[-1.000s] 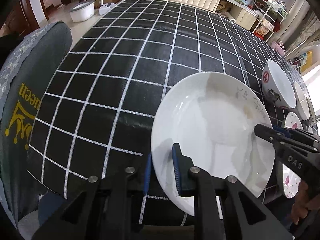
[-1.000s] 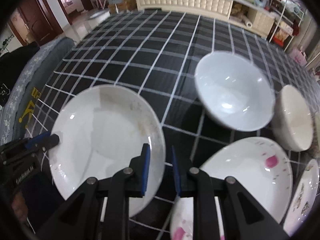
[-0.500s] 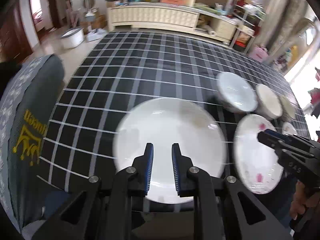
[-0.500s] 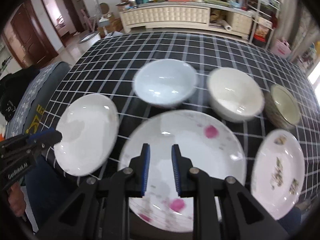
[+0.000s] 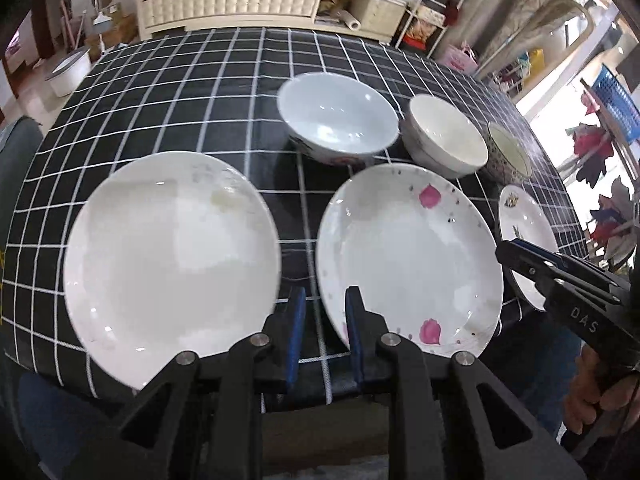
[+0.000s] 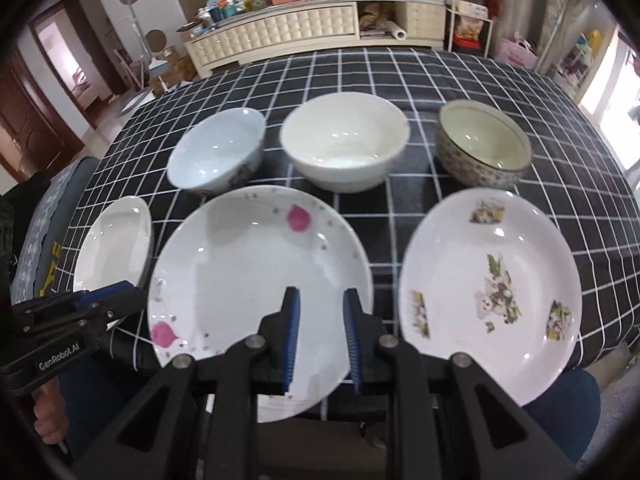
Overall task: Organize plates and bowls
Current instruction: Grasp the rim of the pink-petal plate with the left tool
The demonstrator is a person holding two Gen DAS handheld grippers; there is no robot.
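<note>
Right wrist view: nothing is stacked yet, three round white ceramic plates (image 6: 260,276) and three bowls (image 6: 344,146) lie singly, and both grippers (image 6: 320,336) are held narrowly parted, empty.

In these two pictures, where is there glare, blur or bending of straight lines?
Left wrist view: grid lines of the tablecloth curve outward; the window side at right is overexposed; the plain plate has a smeared right rim. Right wrist view: small highlights on the pink-petal plate; dark corners.

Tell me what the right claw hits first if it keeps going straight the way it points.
Most likely the pink-petal plate: the right claw sits over its near rim with a small gap between the pads and nothing held. Depth is unclear.
</note>
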